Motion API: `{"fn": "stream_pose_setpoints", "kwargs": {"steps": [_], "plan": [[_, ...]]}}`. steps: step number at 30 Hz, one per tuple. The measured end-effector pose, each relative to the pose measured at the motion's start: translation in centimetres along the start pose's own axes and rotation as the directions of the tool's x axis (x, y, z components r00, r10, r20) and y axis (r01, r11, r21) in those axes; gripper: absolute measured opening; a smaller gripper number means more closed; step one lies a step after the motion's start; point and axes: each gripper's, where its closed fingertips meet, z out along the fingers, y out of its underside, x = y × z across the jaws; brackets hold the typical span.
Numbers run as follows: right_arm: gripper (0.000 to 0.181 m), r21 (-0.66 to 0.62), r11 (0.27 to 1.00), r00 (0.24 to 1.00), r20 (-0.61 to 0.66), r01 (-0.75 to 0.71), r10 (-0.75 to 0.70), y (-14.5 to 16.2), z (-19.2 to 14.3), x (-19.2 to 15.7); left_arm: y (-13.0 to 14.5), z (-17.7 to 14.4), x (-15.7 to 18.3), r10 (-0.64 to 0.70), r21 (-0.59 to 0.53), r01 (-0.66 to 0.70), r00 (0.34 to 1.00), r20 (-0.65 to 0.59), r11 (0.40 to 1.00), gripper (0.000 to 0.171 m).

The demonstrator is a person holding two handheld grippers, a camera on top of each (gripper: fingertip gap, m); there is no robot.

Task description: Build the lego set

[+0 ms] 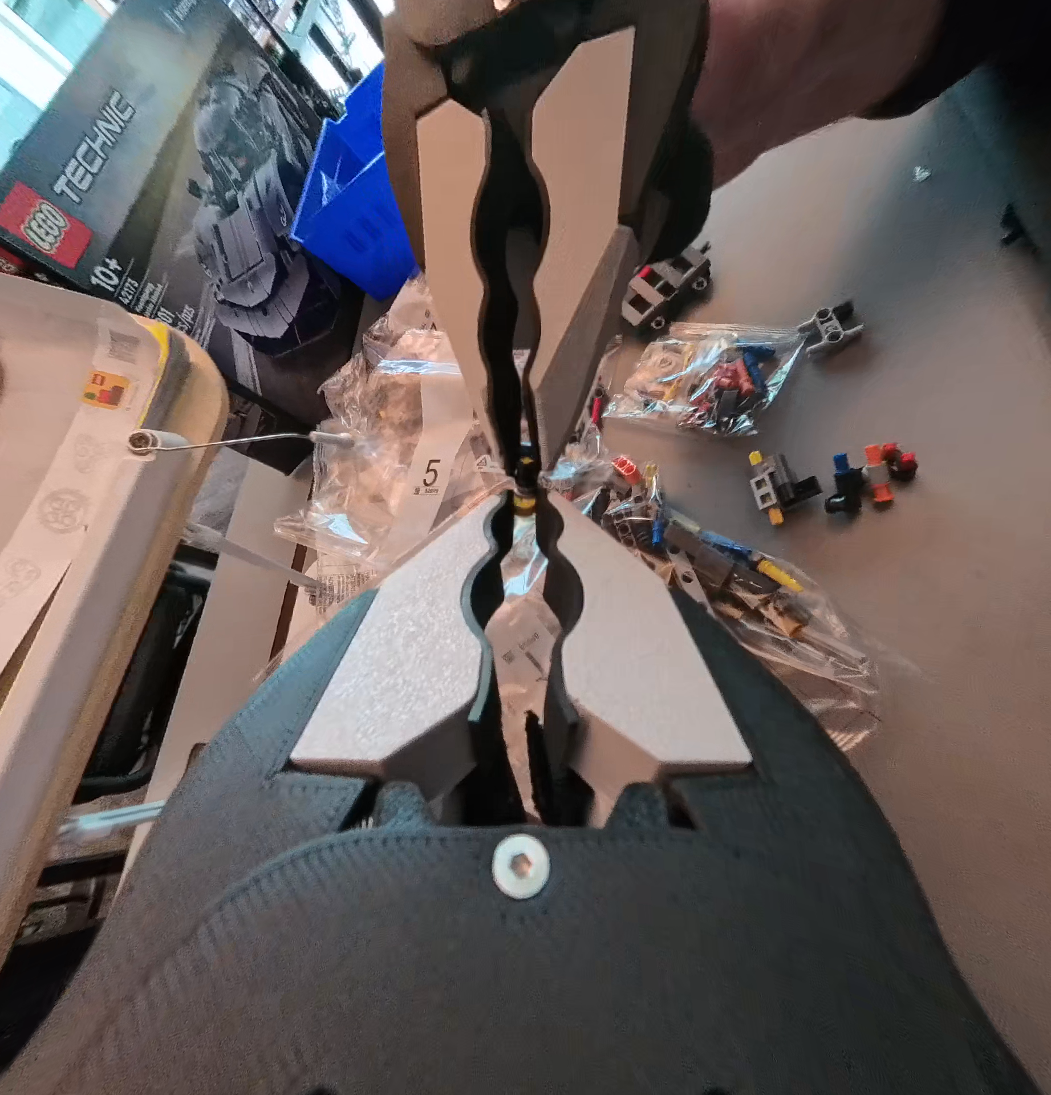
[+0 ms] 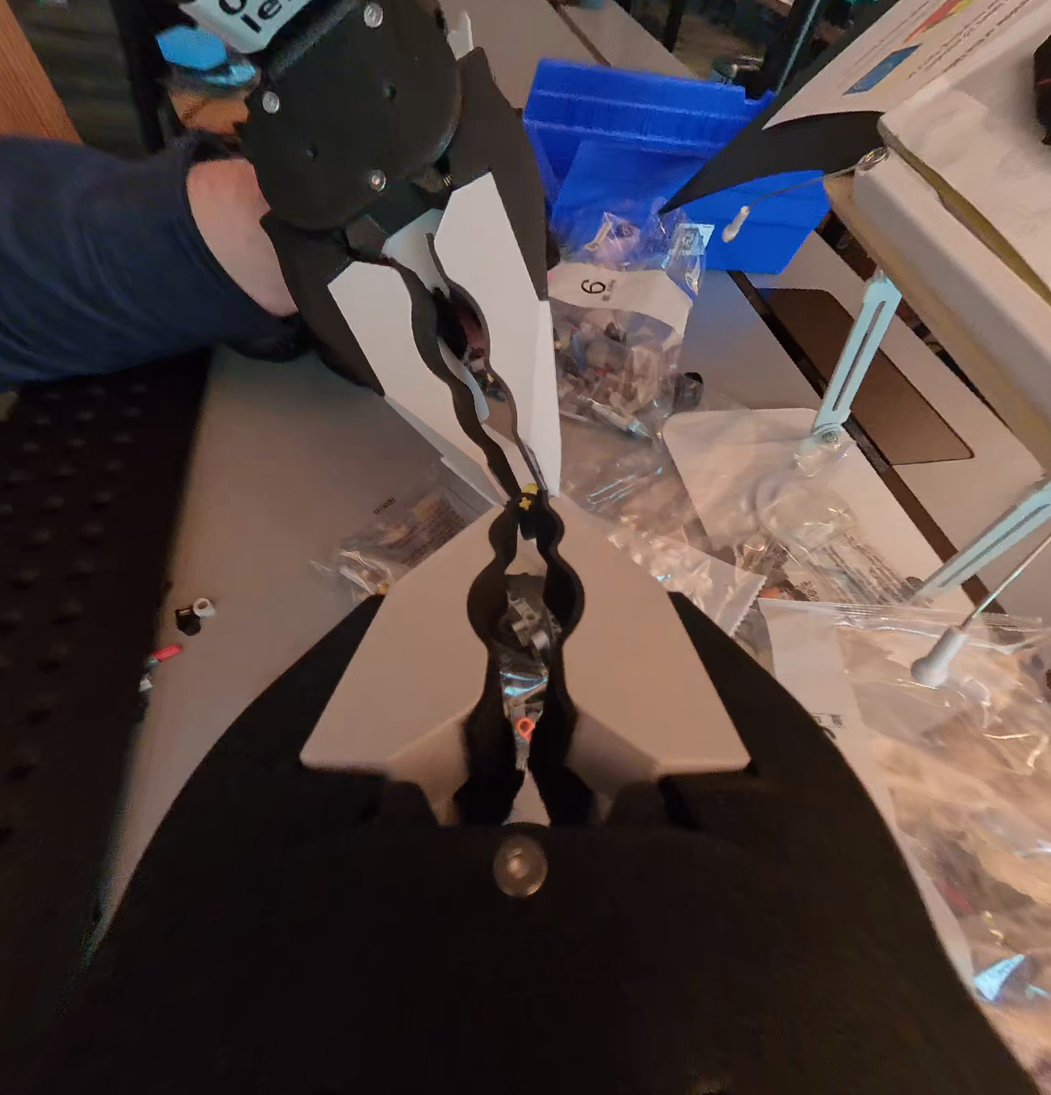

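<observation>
A small black lego piece with a yellow axle pin (image 1: 523, 487) is held above the grey table (image 1: 955, 652), between both grippers, which meet tip to tip. My left gripper (image 1: 523, 508) comes up from the bottom of the left wrist view, shut on one end. My right gripper (image 1: 521, 457) comes down from the top, shut on the other end. In the right wrist view the piece (image 2: 527, 508) shows a yellow cross-shaped end. There my right gripper (image 2: 527, 527) grips the black part and my left gripper (image 2: 532, 487) pinches the yellow tip.
Clear bags of parts (image 1: 712, 379) (image 2: 617, 349) lie under and around the grippers. Small built sub-assemblies (image 1: 783, 487) (image 1: 869, 474) and a grey frame (image 1: 668, 285) sit to the right. A blue bin (image 1: 357, 219), the set's box (image 1: 126, 195) and a booklet stand (image 1: 55, 450) are on the left. My left and right fingertips are right by each other.
</observation>
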Motion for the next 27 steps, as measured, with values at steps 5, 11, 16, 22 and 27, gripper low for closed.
{"fn": "stream_pose_setpoints", "kwargs": {"steps": [5, 11, 16, 22, 27], "plan": [[0.002, 0.084, 0.994, 0.994, 0.092, -0.071, 0.063, -0.6, -0.6, -0.5, -1.2, -0.2, 0.4, -0.134, 0.097, 0.141, 0.988, -0.081, 0.985, 0.006], [0.002, 0.082, 0.995, 0.995, 0.085, -0.049, 0.042, -0.4, -0.6, -0.6, -1.4, 0.4, 0.7, -0.176, 0.112, 0.189, 0.978, -0.112, 0.976, 0.006], [0.003, 0.076, 0.997, 0.997, 0.069, -0.029, 0.023, -0.4, -0.7, -0.6, -1.4, 0.5, 0.7, -0.163, 0.113, 0.175, 0.981, -0.105, 0.978, 0.006], [0.002, 0.002, 0.999, 0.999, 0.005, 0.039, -0.039, -0.1, -0.6, -0.7, -0.9, 0.7, 0.9, -0.086, 0.060, 0.091, 0.994, -0.069, 0.994, 0.006], [0.002, -0.017, 0.999, 0.999, 0.011, 0.049, -0.049, 0.0, -0.5, -1.1, -0.8, 0.5, 1.2, -0.056, 0.046, 0.060, 0.995, -0.077, 0.997, 0.006]]}}
